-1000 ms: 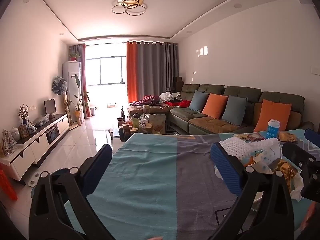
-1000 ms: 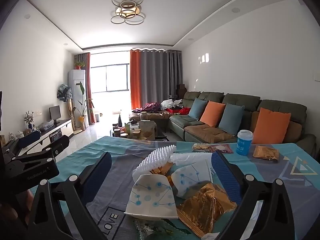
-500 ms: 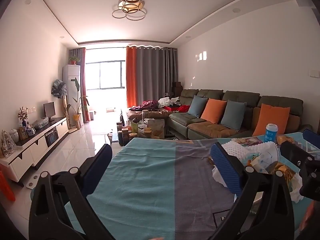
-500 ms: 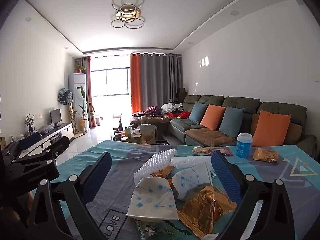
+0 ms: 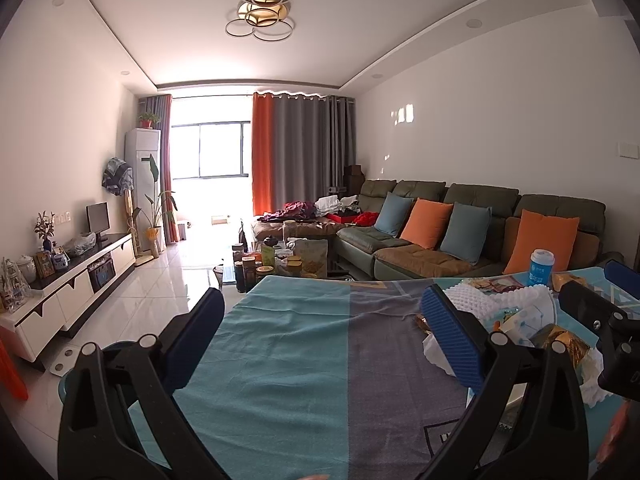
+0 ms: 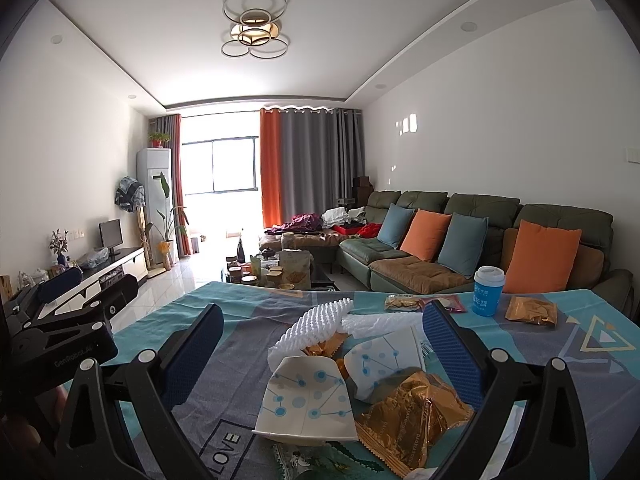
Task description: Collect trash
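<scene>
Trash pile on surface [image 6: 560, 364]
Right tongs [image 6: 320, 332] gape around paper cups [image 6: 308, 404]; left tongs [image 5: 320, 320] spread apart, empty.

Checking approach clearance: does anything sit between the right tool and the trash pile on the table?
Nothing visible does. The right tool is open and empty, and the trash pile lies directly ahead, between its fingers. The nearest piece is a crushed paper cup, itself trash. The left tool stands off to the side.
</scene>
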The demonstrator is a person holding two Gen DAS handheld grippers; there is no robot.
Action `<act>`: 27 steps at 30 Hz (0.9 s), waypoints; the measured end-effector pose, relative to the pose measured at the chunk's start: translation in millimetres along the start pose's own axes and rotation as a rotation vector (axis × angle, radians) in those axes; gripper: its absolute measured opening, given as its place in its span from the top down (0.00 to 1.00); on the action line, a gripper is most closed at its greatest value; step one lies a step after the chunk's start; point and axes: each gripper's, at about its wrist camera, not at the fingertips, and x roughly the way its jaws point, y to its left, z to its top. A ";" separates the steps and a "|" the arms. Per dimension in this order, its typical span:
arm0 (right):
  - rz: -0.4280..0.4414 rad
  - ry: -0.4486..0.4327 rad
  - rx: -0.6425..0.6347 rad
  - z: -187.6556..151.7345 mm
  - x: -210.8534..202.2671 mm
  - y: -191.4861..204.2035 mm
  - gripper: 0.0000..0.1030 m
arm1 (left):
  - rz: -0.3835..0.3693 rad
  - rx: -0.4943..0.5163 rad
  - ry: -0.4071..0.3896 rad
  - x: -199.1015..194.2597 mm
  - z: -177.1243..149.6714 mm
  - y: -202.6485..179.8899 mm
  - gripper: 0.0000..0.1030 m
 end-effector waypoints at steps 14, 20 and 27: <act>-0.002 0.000 0.001 -0.3 0.6 0.0 0.06 | -0.003 -0.002 -0.001 0.7 -0.5 -0.8 0.05; -0.003 -0.001 0.003 -1.7 1.7 0.5 0.06 | -0.003 -0.004 -0.003 0.6 -0.7 -0.7 0.05; -0.003 -0.002 0.003 -1.7 1.3 0.1 0.06 | -0.004 -0.006 -0.004 0.4 -0.8 -0.7 0.05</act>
